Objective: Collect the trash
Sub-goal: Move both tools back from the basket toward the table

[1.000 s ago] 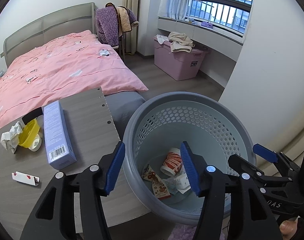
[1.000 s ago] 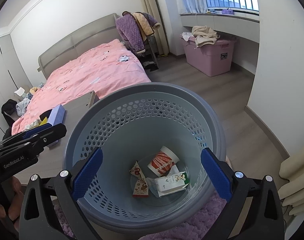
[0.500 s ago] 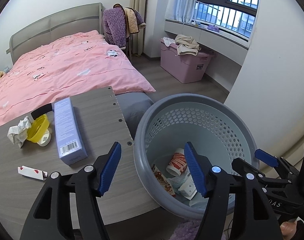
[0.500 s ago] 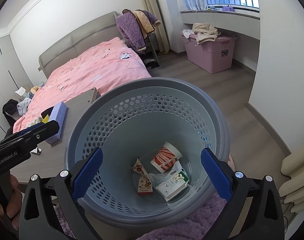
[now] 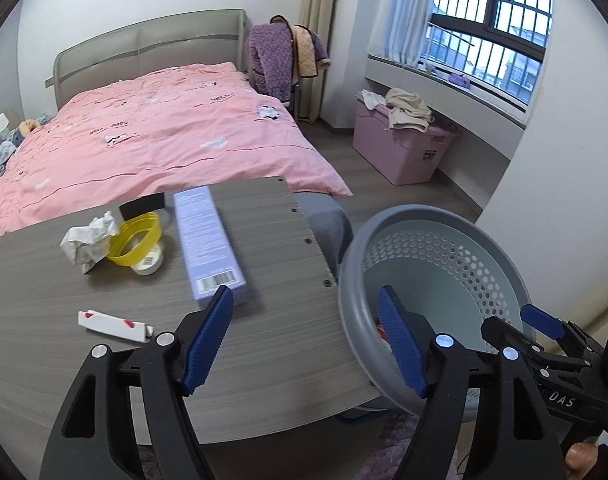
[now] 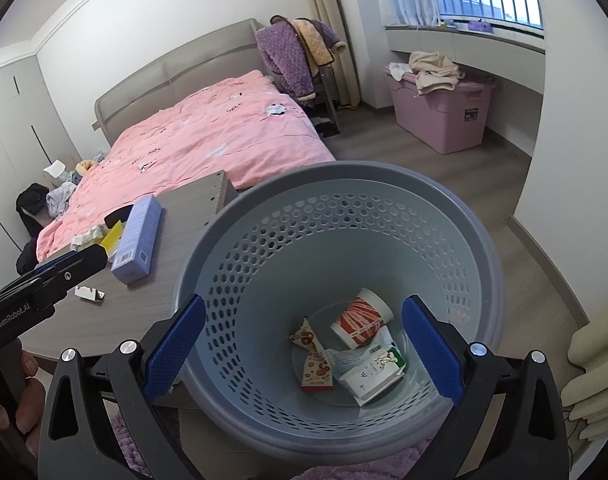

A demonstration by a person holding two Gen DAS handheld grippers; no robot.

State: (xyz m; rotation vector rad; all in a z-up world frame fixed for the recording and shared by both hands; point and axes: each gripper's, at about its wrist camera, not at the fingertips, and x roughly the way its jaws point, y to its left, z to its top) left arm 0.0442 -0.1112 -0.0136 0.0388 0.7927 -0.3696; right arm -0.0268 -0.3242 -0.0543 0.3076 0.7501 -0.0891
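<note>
Both tongs are empty, your left tongs (image 5: pixel 304 340) opening and right tongs (image 6: pixel 304 348) wide apart, so pinch that light, stiff purple box (image 5: pixel 207 240) across its narrow sides near the surface (image 5: pixel 283 340)'s bin-side edge.

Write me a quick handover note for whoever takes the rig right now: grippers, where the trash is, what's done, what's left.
Left gripper: empty, jaws opening, over the table edge.
Right gripper: open, empty, above the basket.
Done: paper cup, snack wrapper and small carton lie in the basket.
Left on the table: crumpled paper, red-and-white wrapper, purple box, yellow lid over a tape roll.
</note>
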